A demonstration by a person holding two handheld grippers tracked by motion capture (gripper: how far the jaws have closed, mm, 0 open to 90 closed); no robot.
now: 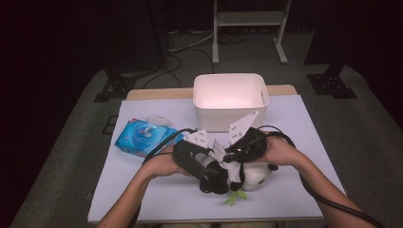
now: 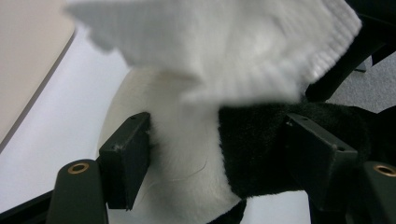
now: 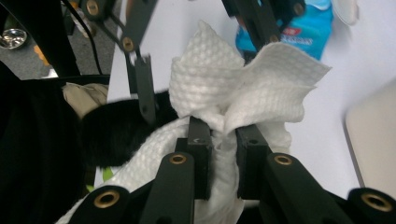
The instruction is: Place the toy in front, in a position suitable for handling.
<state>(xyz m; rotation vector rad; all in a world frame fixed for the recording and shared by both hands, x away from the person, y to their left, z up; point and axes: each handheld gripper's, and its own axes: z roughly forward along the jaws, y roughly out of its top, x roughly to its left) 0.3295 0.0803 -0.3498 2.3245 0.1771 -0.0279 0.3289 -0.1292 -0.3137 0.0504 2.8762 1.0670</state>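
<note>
1. The counter (image 1: 142, 199), under a pale sheet, carries a white bin (image 1: 231, 100) at the back, a blue wipes pack (image 1: 142, 137) at the left and a panda toy (image 1: 247, 176) near the front edge, between the two hands.
2. The panda lies on its side; the left gripper (image 2: 217, 154) has its jaws part-open around the body, one pad on white fur, the other on black. A loose hold could let the plush roll or slide toward the front edge if rubbed hard.
3. The right gripper (image 3: 223, 154) has its jaws narrow, pinched on a bunched white wipe (image 3: 243, 88) held just over the toy. The thin sheet could tear or slip out if dragged across fur.
4. The two grippers sit nearly touching; crowded jaws and trailing cables may snag each other.
</note>
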